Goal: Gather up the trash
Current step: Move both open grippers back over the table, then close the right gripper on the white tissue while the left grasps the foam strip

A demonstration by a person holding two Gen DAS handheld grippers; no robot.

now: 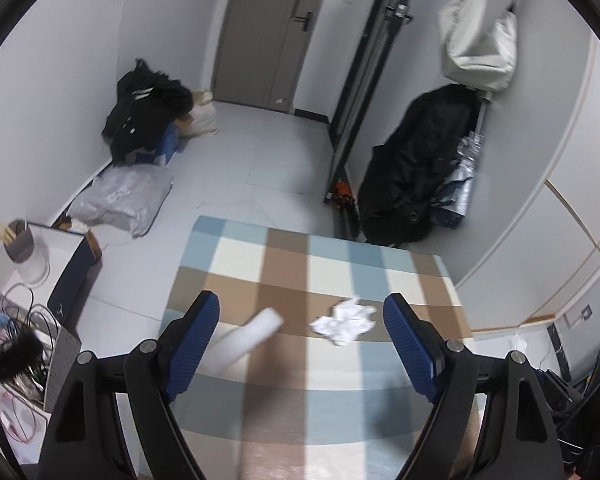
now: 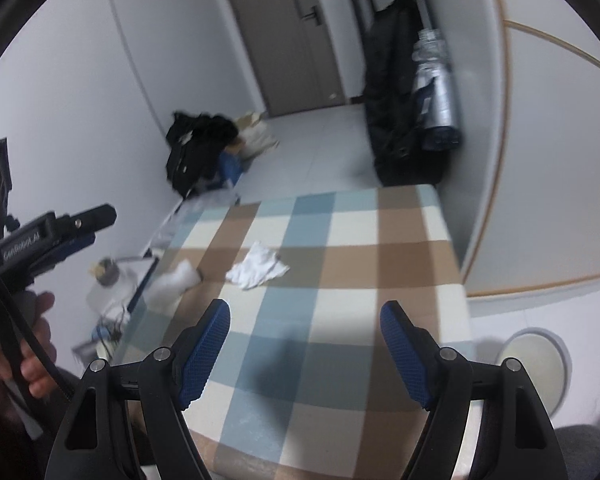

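A crumpled white tissue (image 1: 343, 320) lies on the checked tablecloth (image 1: 332, 264), and a white foam roll (image 1: 244, 340) lies to its left near the table's left edge. My left gripper (image 1: 300, 344) hovers above them with its blue pads wide open and nothing between them. In the right wrist view the tissue (image 2: 258, 271) and the roll (image 2: 172, 282) lie farther ahead on the cloth (image 2: 340, 280). My right gripper (image 2: 306, 350) stands open and empty over the table's near part. The left gripper (image 2: 60, 232), held by a hand (image 2: 32, 344), shows at the left.
Left of the table, a white box (image 1: 56, 264) carries a grey cup with sticks (image 1: 18, 244), with cables below. Black bags (image 1: 148, 116) and a plastic bag (image 1: 120, 200) lie on the floor. A black garment bag (image 1: 416, 168) leans by the wall. A round white lid (image 2: 534, 364) lies at the right.
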